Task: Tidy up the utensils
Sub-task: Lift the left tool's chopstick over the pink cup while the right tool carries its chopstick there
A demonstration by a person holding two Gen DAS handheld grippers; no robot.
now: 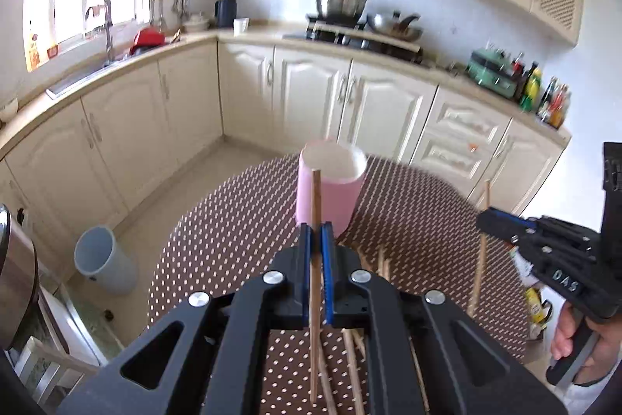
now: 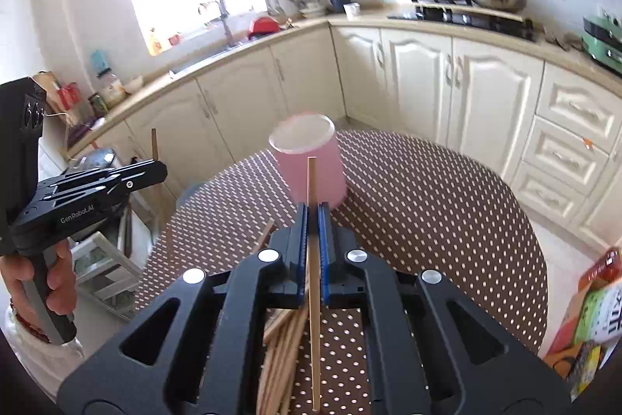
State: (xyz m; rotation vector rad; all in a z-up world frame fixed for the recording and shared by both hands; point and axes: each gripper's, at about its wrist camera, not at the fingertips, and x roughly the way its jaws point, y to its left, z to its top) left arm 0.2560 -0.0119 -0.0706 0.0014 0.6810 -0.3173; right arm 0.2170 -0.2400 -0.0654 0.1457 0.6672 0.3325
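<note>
Two chopsticks are up off the table, one pinched in each tool, and both stand nearly upright so that a tip can drop straight into a container's mouth. The left tool (image 1: pixel 315 232) has its jaws drawn narrow on the left chopstick (image 1: pixel 315 205), whose upper end rises above the jaws and crosses the front of the pink cup (image 1: pixel 330 189) just ahead. The right tool (image 2: pixel 314 216) likewise clamps the right chopstick (image 2: pixel 311 181), gripped partway along with the long lower end hanging toward the loose chopsticks (image 2: pixel 280 349) that lie in a heap below and slightly left of it. That cup sits on the dotted table (image 2: pixel 427 205) ahead of both tools, open end up, plainly the place for sorted sticks. Judging by the heap, most of the sorting is left, and each stick needs lifting higher to clear the rim.
</note>
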